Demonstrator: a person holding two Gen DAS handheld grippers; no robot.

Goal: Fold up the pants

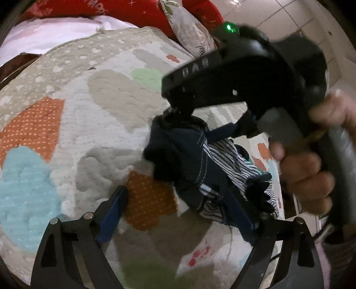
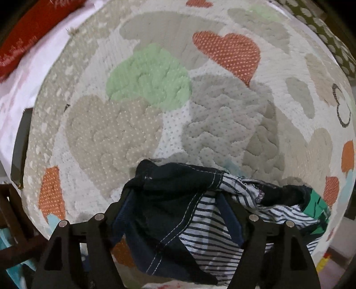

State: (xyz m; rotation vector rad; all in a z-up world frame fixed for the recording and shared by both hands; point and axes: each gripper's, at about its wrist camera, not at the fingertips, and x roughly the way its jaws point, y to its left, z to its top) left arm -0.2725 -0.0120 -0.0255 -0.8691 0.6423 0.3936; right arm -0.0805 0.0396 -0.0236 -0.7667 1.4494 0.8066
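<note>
1. Nearest in the left wrist view, the left gripper (image 1: 178, 213) has its jaws spread wide. One blue pad stands free over the quilt at the left; the other lies along the edge of the bunched cloth. I see no pinch, so I judge it open and holding nothing.
2. Just beyond it lie the pants (image 1: 178, 151), dark navy with white stitching. They are crumpled in a heap on the quilt (image 1: 73, 133), with a striped cloth (image 1: 224, 160) tangled into them on the right side.
3. Over the heap comes the right gripper (image 2: 175, 202), pointing down, carried by the person's hand (image 1: 304, 164). In its own view the navy fabric (image 2: 169, 195) lies between the two fingers and drapes over their tips. The jaws stand wide and the pads do not press together on the cloth, so I take it as open.
4. Farther away the heart-patterned quilt is bare, and at the far edge there are a red pillow (image 1: 66, 9) and a leaf-print pillow (image 1: 189, 29).
5. Step in hand, as I judge it: the very beginning, because the pants are not yet spread flat.
6. The next move seems to call for closing each gripper on a separate part of the navy cloth alone, probably the waistband, and then pulling it clear of the striped piece and laying it flat on the free quilt.
</note>
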